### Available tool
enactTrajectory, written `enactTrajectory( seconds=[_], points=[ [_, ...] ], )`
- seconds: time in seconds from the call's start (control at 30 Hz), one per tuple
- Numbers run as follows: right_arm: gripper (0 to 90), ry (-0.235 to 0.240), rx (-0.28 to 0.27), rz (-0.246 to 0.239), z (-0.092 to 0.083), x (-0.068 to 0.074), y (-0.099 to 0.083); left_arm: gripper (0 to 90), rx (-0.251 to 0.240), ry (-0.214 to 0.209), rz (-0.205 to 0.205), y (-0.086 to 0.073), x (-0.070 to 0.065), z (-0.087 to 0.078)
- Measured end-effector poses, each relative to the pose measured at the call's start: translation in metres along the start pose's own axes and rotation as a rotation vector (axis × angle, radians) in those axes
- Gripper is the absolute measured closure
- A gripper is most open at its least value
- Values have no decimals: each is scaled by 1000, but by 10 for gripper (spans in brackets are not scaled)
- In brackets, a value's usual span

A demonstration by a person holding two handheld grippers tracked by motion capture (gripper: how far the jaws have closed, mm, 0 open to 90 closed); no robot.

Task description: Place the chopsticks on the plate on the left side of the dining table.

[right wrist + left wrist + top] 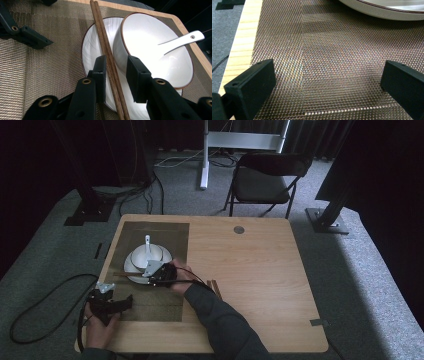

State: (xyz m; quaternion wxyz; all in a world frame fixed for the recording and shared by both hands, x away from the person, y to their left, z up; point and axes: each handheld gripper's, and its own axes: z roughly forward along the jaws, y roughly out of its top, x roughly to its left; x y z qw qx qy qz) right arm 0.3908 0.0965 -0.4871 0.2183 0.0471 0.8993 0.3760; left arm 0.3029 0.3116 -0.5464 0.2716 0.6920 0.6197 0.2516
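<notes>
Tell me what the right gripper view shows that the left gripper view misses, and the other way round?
Right gripper view: chopsticks lying across the plate, between the right hand-held gripper jaws, which are not closed on them; a white bowl on the plate, holding a spoon.
Left gripper view: the left hand-held gripper, jaws wide open over bare mat, with grey floor beyond the table edge.
Both: the woven mat, the plate's rim and the wooden table.

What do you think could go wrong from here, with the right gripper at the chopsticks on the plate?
1. The right gripper straddles the chopsticks with a gap on both sides, so the pair could slide or split apart as the jaws close.
2. The chopsticks lie across the plate right beside the bowl; a jaw might nudge the bowl and tip out the spoon.
</notes>
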Motion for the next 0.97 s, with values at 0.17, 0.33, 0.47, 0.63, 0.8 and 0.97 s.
enactTrajectory(
  seconds=[0.17, 0.33, 0.47, 0.63, 0.8, 0.97],
  points=[
    [646, 9, -24, 64, -9, -9, -4, 2, 0, 0, 0, 0, 0, 0],
    [633, -7, -43, 148, -19, -22, -11, 2, 1, 0, 1, 0, 0, 0],
    [625, -19, -34, 171, -23, -26, -15, 2, 0, 0, 0, 0, 0, 0],
    [616, -20, -27, 175, -25, -24, -16, 1, 0, 0, 1, 0, 0, 0],
    [609, -16, -23, 178, -25, -22, -16, 1, 0, 0, 0, 0, 0, 0],
    [597, -23, -28, 195, -32, -24, -16, 2, 0, 0, 0, 0, 0, 0]
  ],
)
